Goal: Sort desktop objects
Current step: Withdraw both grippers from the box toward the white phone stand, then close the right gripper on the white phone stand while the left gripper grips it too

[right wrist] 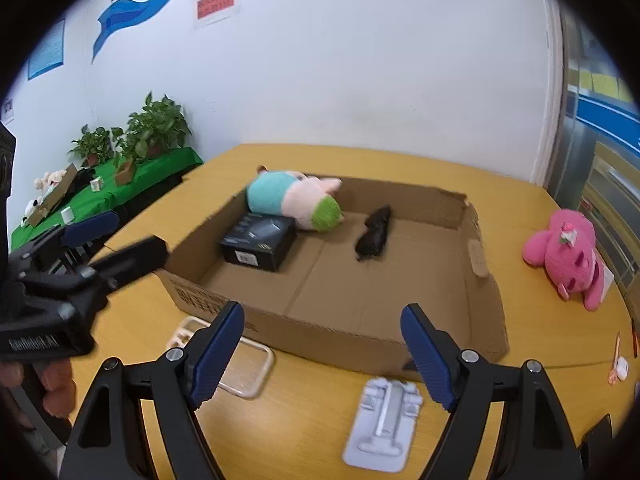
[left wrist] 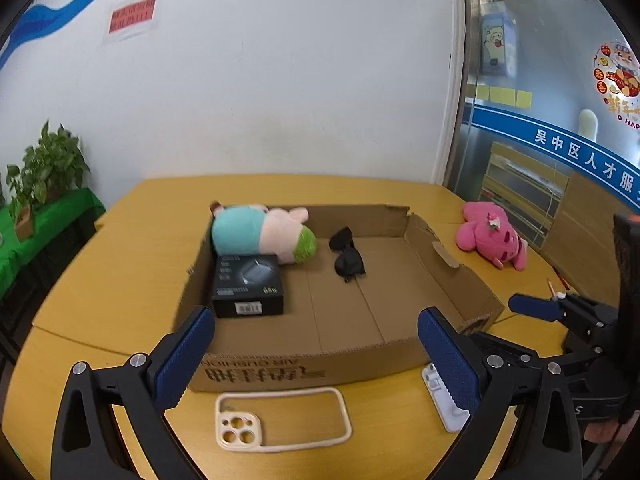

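Note:
A shallow cardboard box sits on the yellow table. In it lie a teal and pink plush toy, a black product box and black sunglasses. A cream phone case lies in front of the box, below my open, empty left gripper. A white plastic holder lies below my open, empty right gripper. A pink plush lies right of the box.
A small white item and thin red sticks lie at the table's right edge. A green-covered side table with potted plants stands at the left. A white wall is behind the table.

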A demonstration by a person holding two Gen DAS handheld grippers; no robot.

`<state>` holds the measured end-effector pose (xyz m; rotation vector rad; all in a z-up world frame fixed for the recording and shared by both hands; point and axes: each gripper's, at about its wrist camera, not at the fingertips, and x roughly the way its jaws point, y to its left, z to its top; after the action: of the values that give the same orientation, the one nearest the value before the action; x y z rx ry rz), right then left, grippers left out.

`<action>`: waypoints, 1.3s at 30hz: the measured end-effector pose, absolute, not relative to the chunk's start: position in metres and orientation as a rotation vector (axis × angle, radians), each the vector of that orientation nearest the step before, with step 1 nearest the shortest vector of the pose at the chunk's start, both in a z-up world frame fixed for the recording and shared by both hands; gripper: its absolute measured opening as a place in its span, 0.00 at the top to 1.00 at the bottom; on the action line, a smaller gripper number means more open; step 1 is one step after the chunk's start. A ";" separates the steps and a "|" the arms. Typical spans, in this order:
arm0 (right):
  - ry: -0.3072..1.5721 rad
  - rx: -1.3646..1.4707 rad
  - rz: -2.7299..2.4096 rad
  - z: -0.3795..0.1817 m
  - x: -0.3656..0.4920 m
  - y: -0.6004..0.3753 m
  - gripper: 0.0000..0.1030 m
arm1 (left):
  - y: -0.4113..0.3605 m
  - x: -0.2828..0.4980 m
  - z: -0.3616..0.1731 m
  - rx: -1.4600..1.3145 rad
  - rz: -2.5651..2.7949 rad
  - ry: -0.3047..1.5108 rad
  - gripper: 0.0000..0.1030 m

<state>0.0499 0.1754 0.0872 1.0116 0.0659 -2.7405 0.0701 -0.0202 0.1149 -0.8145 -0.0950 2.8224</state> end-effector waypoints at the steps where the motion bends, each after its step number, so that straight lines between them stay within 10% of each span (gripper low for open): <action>1: 0.050 1.052 -2.739 0.078 0.050 0.183 0.22 | -0.019 0.070 0.111 -0.824 2.808 -0.104 0.00; 14: -0.128 1.453 -2.692 -0.034 0.058 0.226 0.22 | 0.046 0.050 0.046 -1.052 2.541 -0.060 0.00; 39: 0.051 1.536 -2.645 -0.055 0.044 0.207 0.27 | 0.041 0.023 -0.017 -1.263 2.332 -0.337 0.02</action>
<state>0.0439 0.2070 -0.0545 1.5365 0.0509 -2.6453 0.0228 0.0414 -0.0173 -1.2627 -0.3373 2.3321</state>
